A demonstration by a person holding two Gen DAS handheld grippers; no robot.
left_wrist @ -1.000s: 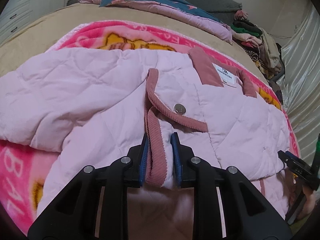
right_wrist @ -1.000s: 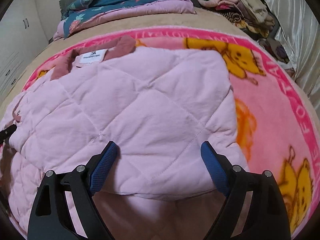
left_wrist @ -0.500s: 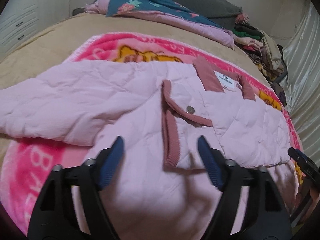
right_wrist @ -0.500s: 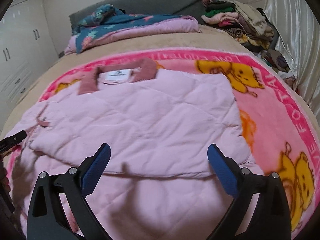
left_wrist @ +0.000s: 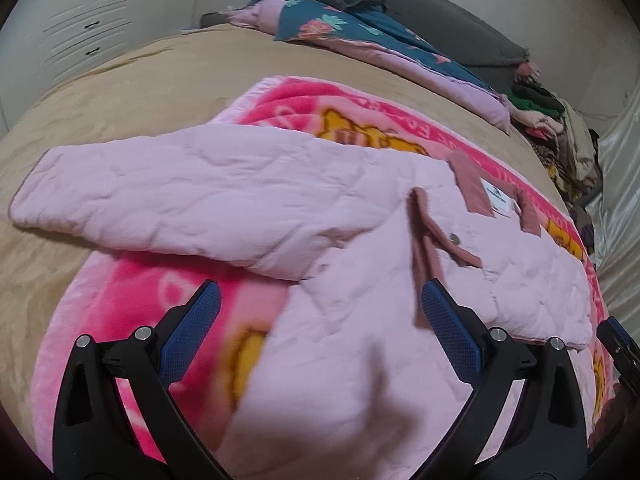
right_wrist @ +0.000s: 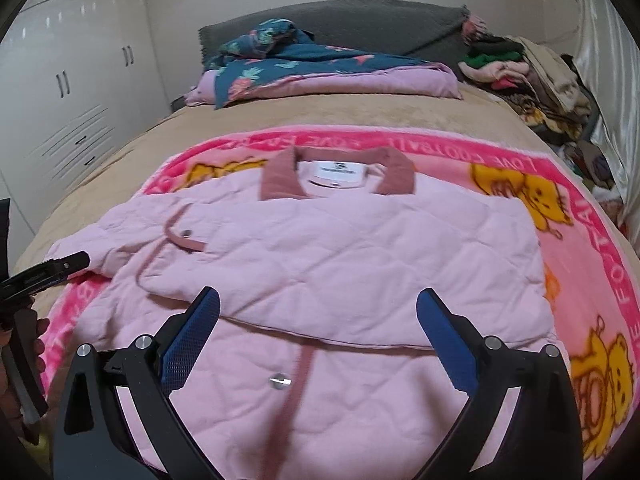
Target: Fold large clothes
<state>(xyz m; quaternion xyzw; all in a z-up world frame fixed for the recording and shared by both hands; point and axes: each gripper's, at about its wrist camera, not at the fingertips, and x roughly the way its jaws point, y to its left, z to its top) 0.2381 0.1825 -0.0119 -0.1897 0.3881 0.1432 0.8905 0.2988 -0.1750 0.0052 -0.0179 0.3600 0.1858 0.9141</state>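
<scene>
A pink quilted jacket [right_wrist: 360, 248] with a dusty-rose collar [right_wrist: 280, 180] lies on a bright pink cartoon blanket [right_wrist: 580, 240]. Its right side is folded in over the body. One sleeve [left_wrist: 180, 200] stretches out to the left in the left wrist view. My left gripper [left_wrist: 320, 296] hovers above the jacket's lower front; its jaws are opening and nothing is between them. The rose placket strip [left_wrist: 424, 264] lies free just beyond its right fingertip. My right gripper [right_wrist: 318, 298] stands open above the folded edge, holding nothing.
The blanket lies on a beige bed cover [left_wrist: 140, 92]. A folded teal floral quilt [right_wrist: 320, 64] sits at the head of the bed, and a pile of clothes [right_wrist: 520, 68] at the back right. White wardrobe doors [right_wrist: 60, 100] stand on the left.
My left gripper let go of the rose placket edge and spread wide. Both grippers drew back and rose away from the jacket, and the right jaws widened a little.
</scene>
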